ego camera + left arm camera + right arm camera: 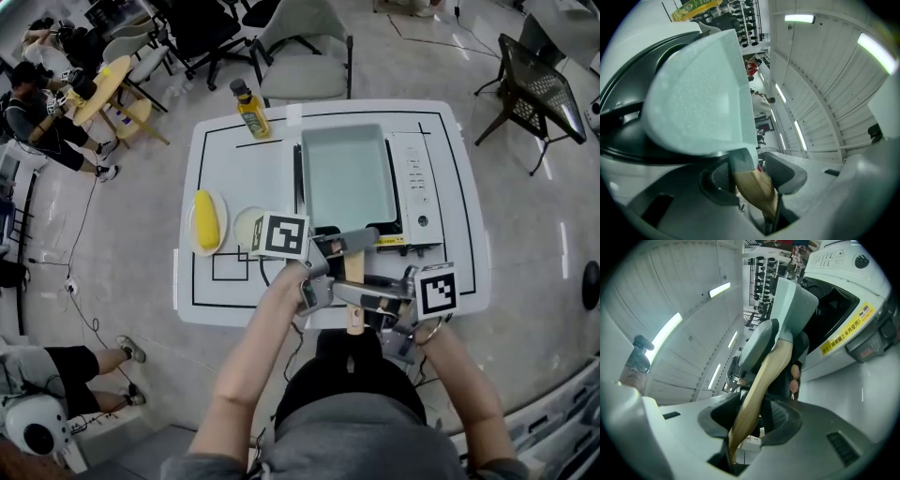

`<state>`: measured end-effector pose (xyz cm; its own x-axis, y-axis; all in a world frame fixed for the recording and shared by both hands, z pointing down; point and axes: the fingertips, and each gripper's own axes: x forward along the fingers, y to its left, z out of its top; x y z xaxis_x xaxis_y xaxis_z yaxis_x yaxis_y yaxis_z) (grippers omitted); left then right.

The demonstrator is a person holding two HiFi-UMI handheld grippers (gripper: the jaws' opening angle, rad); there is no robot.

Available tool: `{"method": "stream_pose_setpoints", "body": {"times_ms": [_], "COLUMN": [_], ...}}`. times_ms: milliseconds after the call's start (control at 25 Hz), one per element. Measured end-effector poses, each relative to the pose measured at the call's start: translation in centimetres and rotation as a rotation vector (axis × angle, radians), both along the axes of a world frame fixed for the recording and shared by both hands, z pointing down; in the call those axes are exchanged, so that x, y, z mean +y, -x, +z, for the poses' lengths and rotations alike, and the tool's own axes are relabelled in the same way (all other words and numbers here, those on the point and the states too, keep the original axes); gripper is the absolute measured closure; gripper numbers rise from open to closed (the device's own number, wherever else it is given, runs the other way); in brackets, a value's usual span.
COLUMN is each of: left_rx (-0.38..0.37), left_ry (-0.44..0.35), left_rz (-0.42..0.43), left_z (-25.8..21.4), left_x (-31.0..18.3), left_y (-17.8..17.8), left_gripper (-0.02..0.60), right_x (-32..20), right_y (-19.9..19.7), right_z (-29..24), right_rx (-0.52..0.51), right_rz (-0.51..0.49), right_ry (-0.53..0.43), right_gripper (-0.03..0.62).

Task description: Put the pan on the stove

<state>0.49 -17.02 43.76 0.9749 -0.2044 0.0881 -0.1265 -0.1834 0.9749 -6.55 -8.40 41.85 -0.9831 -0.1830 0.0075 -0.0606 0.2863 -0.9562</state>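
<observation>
A pale green rectangular pan (345, 176) lies over the black hob of the white stove (417, 187) at the table's middle. I cannot tell whether it rests on the hob or hangs just above it. Its wooden handle (355, 272) points back toward me. My left gripper (349, 246) is shut on the handle close to the pan (698, 93), the wood (757, 190) pinched between its pads. My right gripper (361, 298) is shut on the handle (761, 385) further back, with the stove's front (843, 310) to its right.
An oil bottle (250, 110) stands at the table's far left. A corn cob on a plate (205, 220) and a small white dish (246, 225) sit left of the stove. Chairs stand beyond the table, and people sit at far left.
</observation>
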Motion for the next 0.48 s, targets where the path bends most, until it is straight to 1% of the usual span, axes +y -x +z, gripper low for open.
{"method": "stream_pose_setpoints", "body": {"times_ms": [480], "left_rx": [0.004], "left_ry": [0.033], "left_rz": [0.010], "left_z": [0.07], "left_x": [-0.69], "left_y": [-0.02], "left_gripper": [0.410], "right_x": [-0.83], "right_y": [0.09], "right_z": [-0.54], "right_rx": [-0.040], "right_rz": [0.014], "right_ry": [0.021], "right_gripper": [0.456]}}
